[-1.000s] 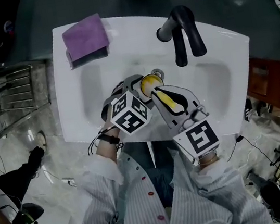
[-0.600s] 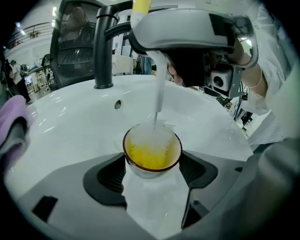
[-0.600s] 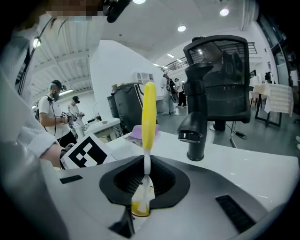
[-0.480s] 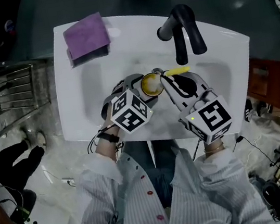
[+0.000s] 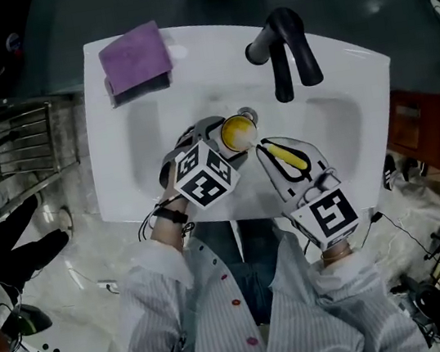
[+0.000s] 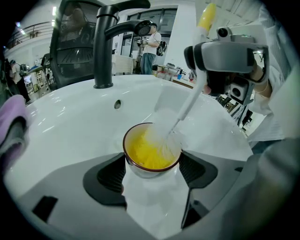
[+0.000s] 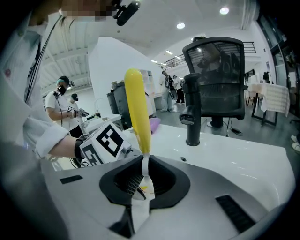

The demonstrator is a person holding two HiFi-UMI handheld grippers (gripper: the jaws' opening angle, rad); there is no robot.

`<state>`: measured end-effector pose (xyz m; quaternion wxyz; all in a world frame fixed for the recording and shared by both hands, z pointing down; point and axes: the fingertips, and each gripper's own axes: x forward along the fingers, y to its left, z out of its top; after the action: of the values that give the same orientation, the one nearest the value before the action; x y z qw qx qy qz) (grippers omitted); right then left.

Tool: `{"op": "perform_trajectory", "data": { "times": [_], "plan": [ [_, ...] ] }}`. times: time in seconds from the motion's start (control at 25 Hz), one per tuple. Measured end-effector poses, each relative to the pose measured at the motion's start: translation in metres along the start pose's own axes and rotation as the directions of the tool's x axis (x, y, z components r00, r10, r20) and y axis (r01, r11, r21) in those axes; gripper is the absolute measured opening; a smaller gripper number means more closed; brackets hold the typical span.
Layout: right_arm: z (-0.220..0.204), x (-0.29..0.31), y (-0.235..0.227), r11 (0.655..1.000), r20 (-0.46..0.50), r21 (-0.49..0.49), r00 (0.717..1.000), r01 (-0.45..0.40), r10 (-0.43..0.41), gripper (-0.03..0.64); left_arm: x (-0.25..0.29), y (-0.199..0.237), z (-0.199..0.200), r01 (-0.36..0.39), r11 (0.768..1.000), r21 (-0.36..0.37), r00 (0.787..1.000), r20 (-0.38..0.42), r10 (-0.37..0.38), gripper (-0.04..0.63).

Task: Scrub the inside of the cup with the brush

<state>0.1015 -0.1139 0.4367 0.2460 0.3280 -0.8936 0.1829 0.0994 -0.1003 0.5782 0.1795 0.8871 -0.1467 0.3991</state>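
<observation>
Left gripper (image 6: 152,164) clamped on both sides of the cup (image 6: 150,149), yellow inside, held low over the white sink (image 5: 332,124). Right gripper (image 7: 140,183) pinching the brush (image 7: 137,108) by its yellow handle, bristle end down inside the cup against the rim. Black faucet (image 5: 287,48) behind, purple cloth (image 5: 133,56) on the sink's far left corner

Sink (image 5: 108,147) basin bare on left side and on right side, free entry from either edge. Black faucet (image 5: 287,48) at back edge, spout overhangs just behind cup (image 5: 238,133). Purple cloth (image 5: 134,59) fills back-left corner. Cup flanked by left gripper (image 5: 219,141) jaws, mouth taken by brush (image 5: 285,156) from right gripper (image 5: 278,149).
</observation>
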Motion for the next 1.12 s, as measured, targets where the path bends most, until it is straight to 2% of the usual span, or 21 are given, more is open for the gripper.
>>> {"op": "perform_trajectory", "data": {
  "times": [0.2,0.56,0.84,1.12],
  "plan": [
    [0.004,0.012,0.025,0.996,-0.053,-0.093,0.999,-0.013,0.009,0.055,-0.001,0.000,0.000,0.003,1.000,0.001,1.000,0.000,-0.003,0.368],
    [0.031,0.044,0.013,0.993,0.000,-0.118,1.000,-0.027,0.027,0.054,-0.002,0.000,0.000,0.007,1.000,0.003,1.000,0.003,-0.007,0.368],
    [0.030,0.039,-0.015,0.999,0.005,-0.029,1.000,-0.029,0.029,0.054,-0.003,-0.001,0.000,0.010,1.000,0.003,1.000,0.005,-0.010,0.368],
    [0.008,0.015,-0.027,0.998,-0.008,0.055,1.000,0.019,-0.019,0.054,-0.002,-0.002,-0.001,0.018,1.000,-0.006,1.000,0.007,-0.018,0.367]
  ]
}}
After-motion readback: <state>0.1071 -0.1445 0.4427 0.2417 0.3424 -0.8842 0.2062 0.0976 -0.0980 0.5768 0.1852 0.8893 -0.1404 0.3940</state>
